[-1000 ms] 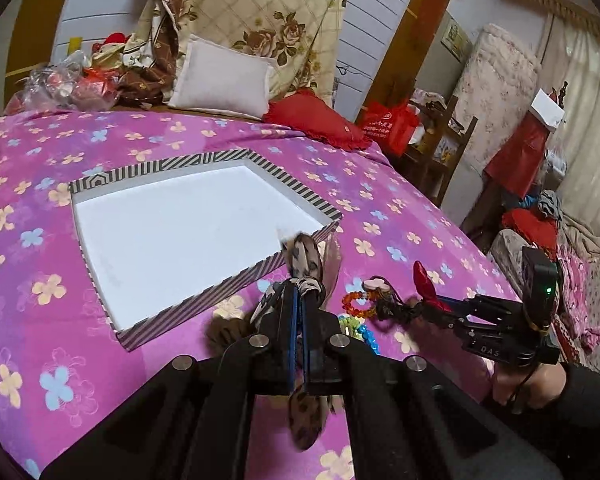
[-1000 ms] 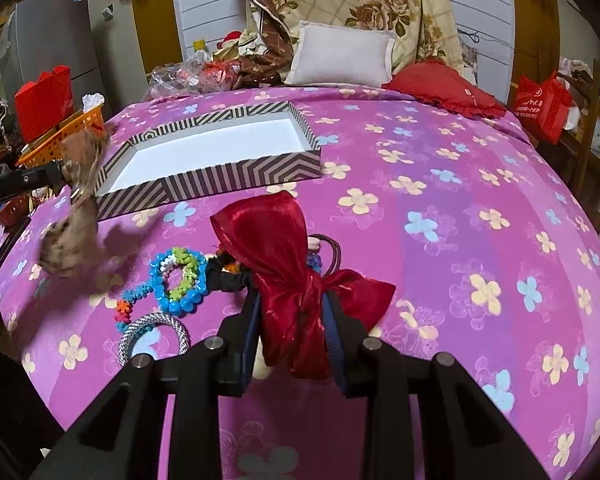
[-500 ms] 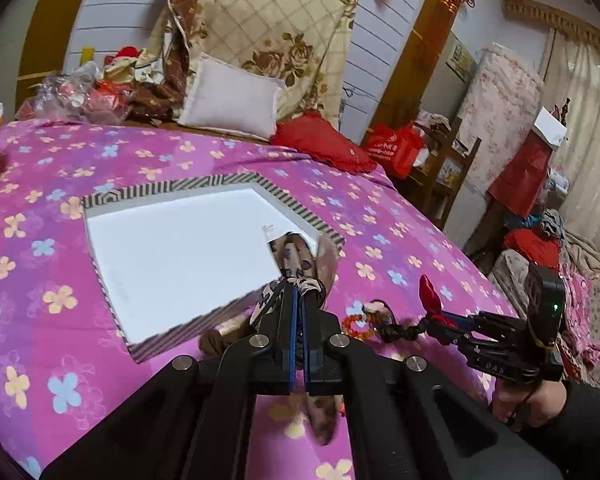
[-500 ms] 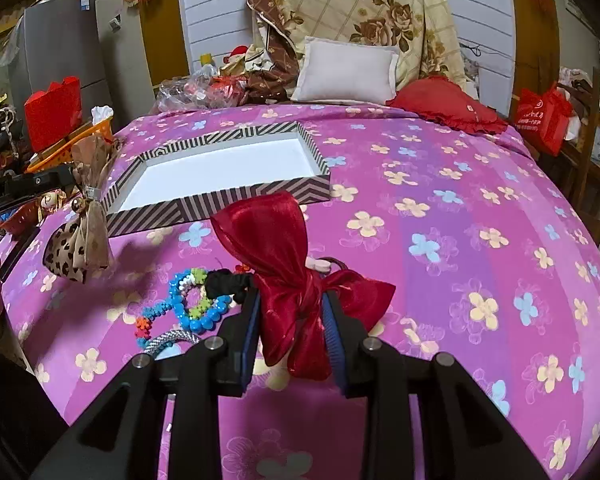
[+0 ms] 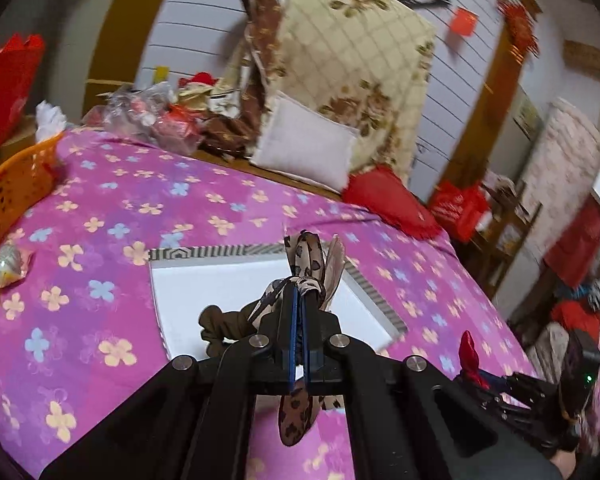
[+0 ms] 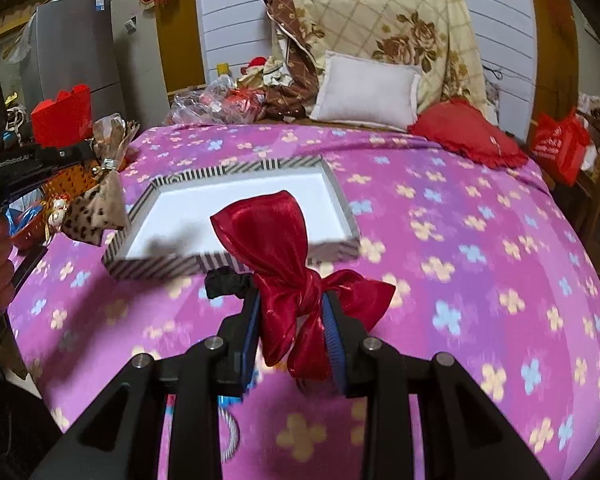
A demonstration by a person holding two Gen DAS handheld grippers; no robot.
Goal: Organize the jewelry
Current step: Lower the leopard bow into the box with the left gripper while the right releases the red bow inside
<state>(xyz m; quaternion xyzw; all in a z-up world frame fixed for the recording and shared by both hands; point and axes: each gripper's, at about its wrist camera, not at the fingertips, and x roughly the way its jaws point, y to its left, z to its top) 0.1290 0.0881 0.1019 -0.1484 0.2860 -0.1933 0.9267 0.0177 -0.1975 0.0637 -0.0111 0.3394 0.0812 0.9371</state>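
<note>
1. Because the bed (image 6: pixel 480 240) is the work surface, its flowered pink cover carries everything, and its softness likely lets small pieces settle without rolling off
2. Set near the middle of the cover, the box (image 6: pixel 342 204) lies open with striped walls and a bare white floor; nothing rests in it yet, so it reads as the destination for the sorting
3. Held by its knot, the red bow (image 6: pixel 276 240) hangs between the fingers of the right gripper (image 6: pixel 290 304), which are clamped on it; its loop rises in front of the box's near wall and a black scrunchie (image 6: pixel 224 284) trails to the left, so gripping the middle probably keeps both ends clear of the cover
4. Pinched the same way, the leopard bow (image 5: pixel 310 256) sits in the left gripper (image 5: pixel 299 300), whose fingers are squeezed nearly together on the thin knot; in its own view the bow is over the white floor of the box, while the right view shows it nearer the left wall, so the exact spot cannot be fixed
5. Both bows look lined up for release into the box, the leopard one closer to it
</note>
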